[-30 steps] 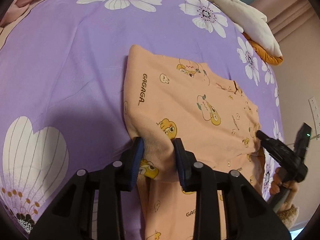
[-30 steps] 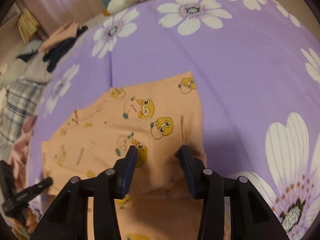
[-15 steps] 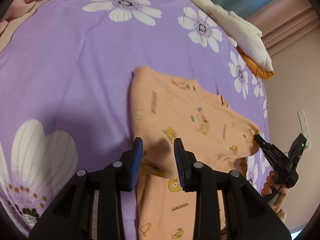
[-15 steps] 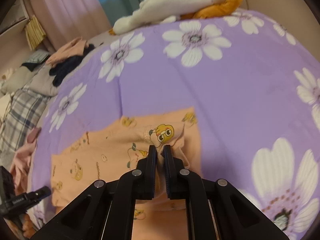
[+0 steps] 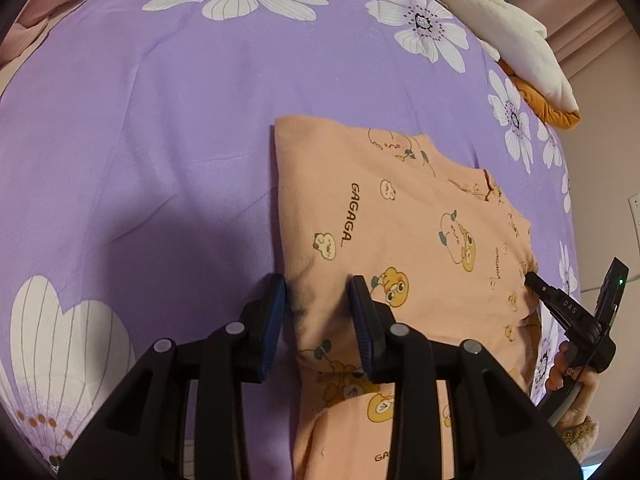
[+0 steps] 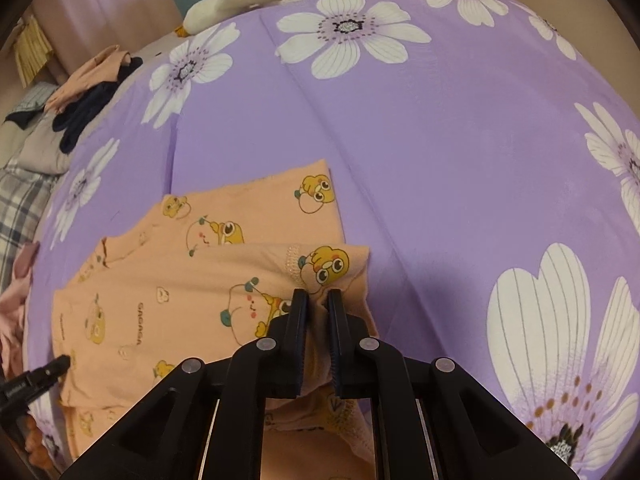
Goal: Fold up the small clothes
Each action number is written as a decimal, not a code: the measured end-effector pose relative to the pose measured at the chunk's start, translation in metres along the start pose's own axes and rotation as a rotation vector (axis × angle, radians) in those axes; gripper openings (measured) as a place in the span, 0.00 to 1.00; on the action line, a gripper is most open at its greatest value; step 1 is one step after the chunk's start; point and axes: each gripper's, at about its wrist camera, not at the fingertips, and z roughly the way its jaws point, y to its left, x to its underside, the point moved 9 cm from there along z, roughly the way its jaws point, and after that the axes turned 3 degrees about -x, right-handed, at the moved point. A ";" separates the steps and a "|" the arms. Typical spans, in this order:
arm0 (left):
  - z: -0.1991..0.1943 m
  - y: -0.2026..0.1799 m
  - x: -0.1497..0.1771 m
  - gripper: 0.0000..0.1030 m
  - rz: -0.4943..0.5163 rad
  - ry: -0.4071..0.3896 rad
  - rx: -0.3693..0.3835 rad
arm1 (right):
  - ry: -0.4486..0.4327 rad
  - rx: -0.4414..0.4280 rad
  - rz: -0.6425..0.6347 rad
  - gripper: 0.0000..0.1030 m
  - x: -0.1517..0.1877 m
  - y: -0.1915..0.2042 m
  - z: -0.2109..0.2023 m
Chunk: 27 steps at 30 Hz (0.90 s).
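An orange garment [image 5: 400, 220] printed with cartoon animals lies on the purple flowered bedsheet [image 5: 160, 120]. My left gripper [image 5: 318, 308] straddles the garment's left edge. Its jaws are opening slightly, with the cloth filling the gap between the pads. My right gripper [image 6: 318, 300] is shut on the garment's [image 6: 160, 300] right corner and holds it up, so a lifted layer hangs over the body. Each view shows the other gripper at the far side: the right gripper's tip [image 5: 534, 280] in a person's hand [image 5: 560, 372], and the left gripper's tip [image 6: 62, 362].
A white and orange plush pile [image 5: 520, 52] lies at the bed's far edge. Loose clothes [image 6: 80, 92] and a plaid cloth [image 6: 20, 200] sit off the sheet in the right wrist view. A wall socket [image 5: 634, 216] is on the right wall.
My right gripper went from open astride the garment's corner to shut on it, and raised the corner. The garment shifted and came back under the left gripper, which kept its hold.
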 end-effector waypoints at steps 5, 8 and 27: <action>0.002 0.001 0.000 0.32 0.010 0.001 0.009 | -0.006 0.005 0.003 0.08 0.000 0.000 0.004; 0.002 -0.002 0.001 0.32 0.022 -0.011 -0.005 | -0.009 0.013 -0.006 0.08 0.000 0.001 0.005; -0.006 -0.004 0.022 0.34 0.073 -0.039 -0.032 | -0.017 0.041 -0.032 0.08 0.000 0.001 0.007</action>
